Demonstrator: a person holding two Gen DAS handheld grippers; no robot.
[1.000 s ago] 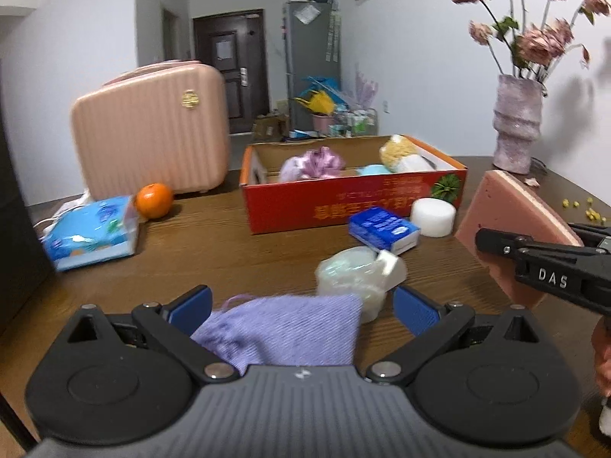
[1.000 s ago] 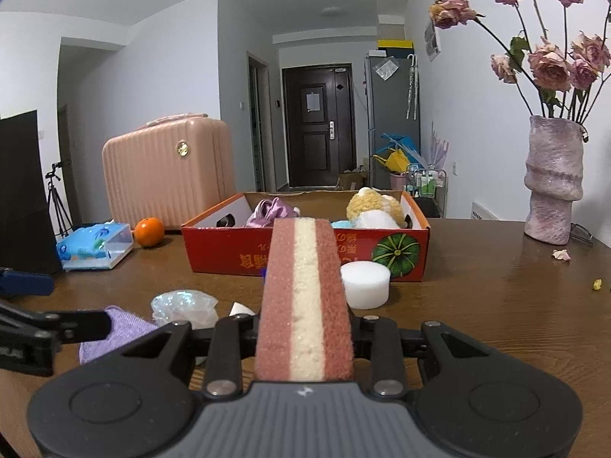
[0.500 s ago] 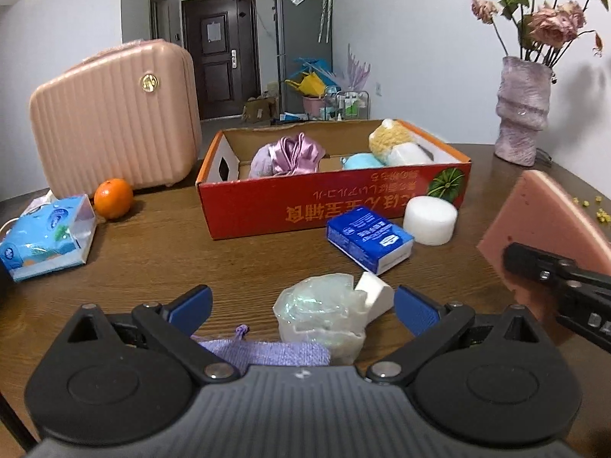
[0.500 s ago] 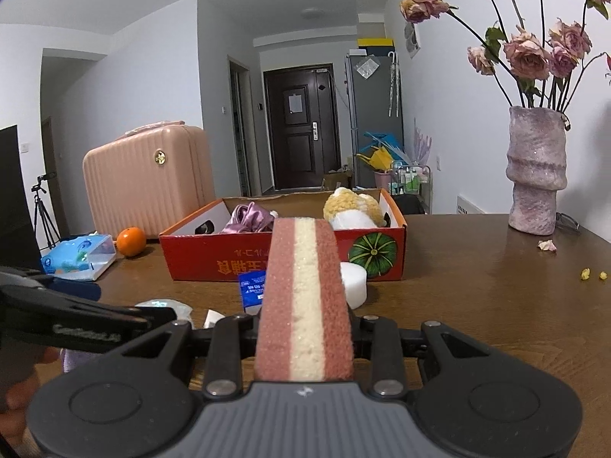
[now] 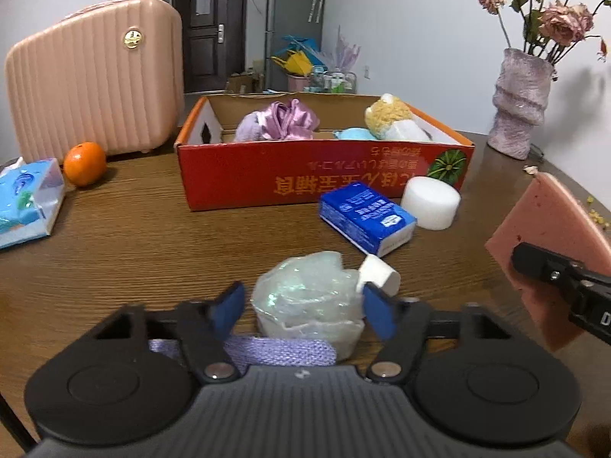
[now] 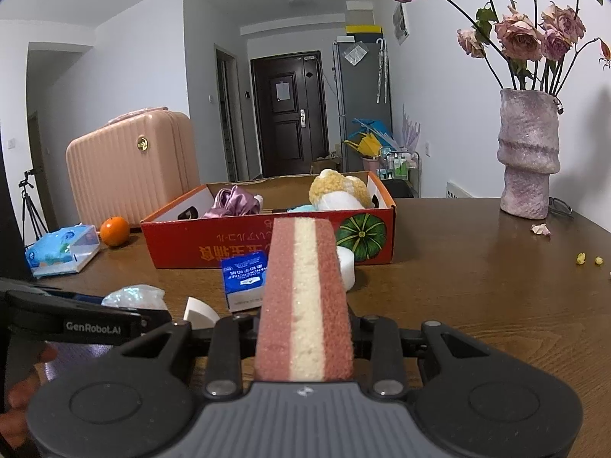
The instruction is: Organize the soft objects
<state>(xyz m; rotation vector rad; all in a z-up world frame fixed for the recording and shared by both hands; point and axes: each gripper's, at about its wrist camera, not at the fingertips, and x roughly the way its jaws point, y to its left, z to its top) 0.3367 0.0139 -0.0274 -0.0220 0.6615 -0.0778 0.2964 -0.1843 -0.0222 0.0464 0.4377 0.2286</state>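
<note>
The left gripper (image 6: 82, 324) reads "GenRobot.AI" on its side.

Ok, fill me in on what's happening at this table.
A person is sorting soft things into the red box. The right claw is shut on a pink sponge, held short of the box. The left claw has just been closing around a clear plastic bundle; its pads don't yet press it. A purple cloth lies beneath.

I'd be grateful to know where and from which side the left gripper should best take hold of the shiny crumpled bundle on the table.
Grip the shiny bundle across its broad middle, coming from the near side, as the left gripper already does. Its jaws have just been closing, and their blue pads flank the bundle without clearly pressing it. It is squat and rounded, so the sides give the best purchase. Mind the white wedge beside it and the purple cloth under the jaws.
</note>
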